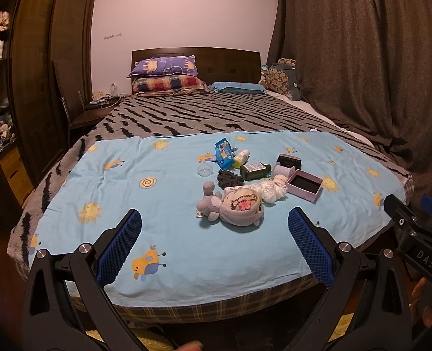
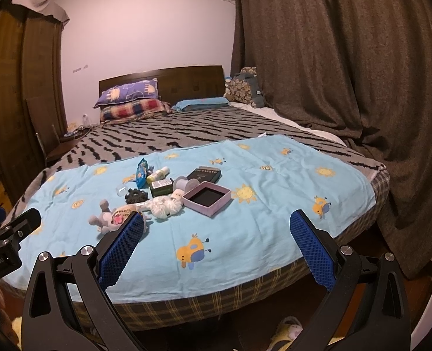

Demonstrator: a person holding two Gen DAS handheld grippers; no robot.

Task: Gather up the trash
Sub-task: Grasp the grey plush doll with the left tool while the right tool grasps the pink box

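Blue-padded fingers (image 1: 134, 228) of the left gripper (image 1: 214, 225) stand spread wide with nothing between them, low in the left wrist frame over the near edge of the light blue sun-print cloth (image 1: 157, 193). The right gripper (image 2: 216, 228) is likewise spread and empty; in the left view its black body at the right edge reads "DAS".

The clutter sits in the frame's center on the cloth: a blue wipes packet (image 1: 224, 155), a small yellow-and-white bottle (image 1: 241, 158), a dark green box (image 1: 255, 171) with a white label too small to read, a black box (image 2: 204, 174) lettered "MARYKAY" upside down, an open pink box (image 1: 305, 185), a clear plastic cup (image 1: 205, 170), a dark scrunchie (image 1: 230, 179), white yarn (image 1: 270, 190) and a grey plush doll (image 1: 230, 209).
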